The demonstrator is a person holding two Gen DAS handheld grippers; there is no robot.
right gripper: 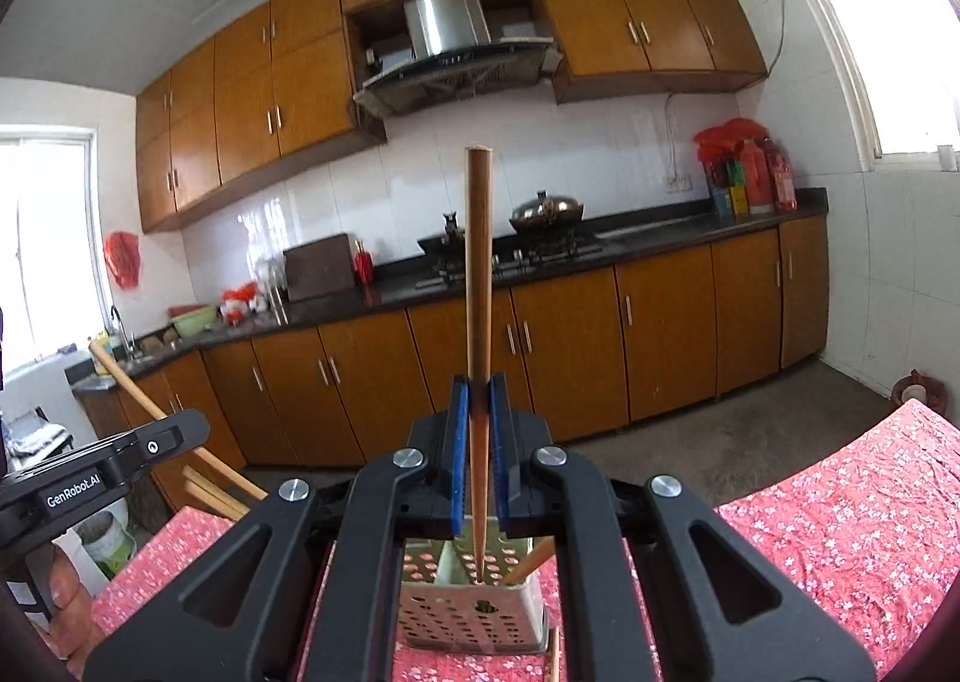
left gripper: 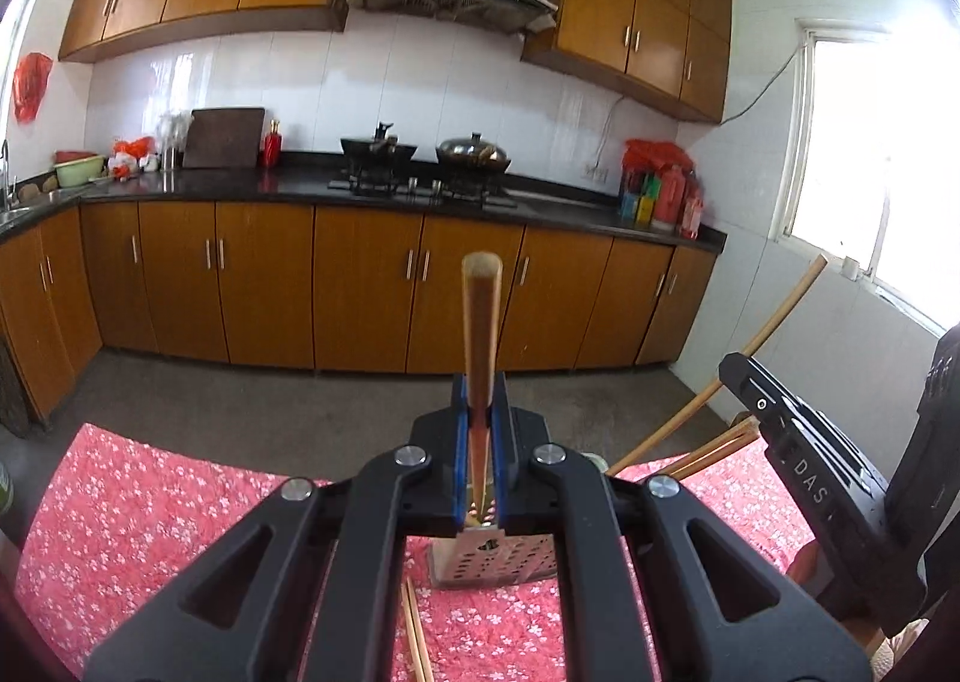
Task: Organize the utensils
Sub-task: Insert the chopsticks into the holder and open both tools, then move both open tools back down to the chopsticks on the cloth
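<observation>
In the left wrist view my left gripper (left gripper: 480, 400) is shut on a wooden chopstick (left gripper: 480, 310) that points up and away; its lower end dips toward a perforated metal utensil holder (left gripper: 498, 562) just beneath. In the right wrist view my right gripper (right gripper: 478, 400) is shut on another chopstick (right gripper: 478, 262), whose lower tip sits inside the holder (right gripper: 432, 616). A further chopstick (right gripper: 531, 562) leans in that holder. Each view catches the other gripper from the side: the right gripper (left gripper: 738, 373) and the left gripper (right gripper: 192, 427).
The holder stands on a table with a red floral cloth (left gripper: 150, 502). Loose chopsticks (left gripper: 414, 640) lie on the cloth near it, and two more (left gripper: 714, 451) slant out at the right. A hand (right gripper: 66, 586) holds the left gripper. Kitchen cabinets (left gripper: 360, 286) line the far side.
</observation>
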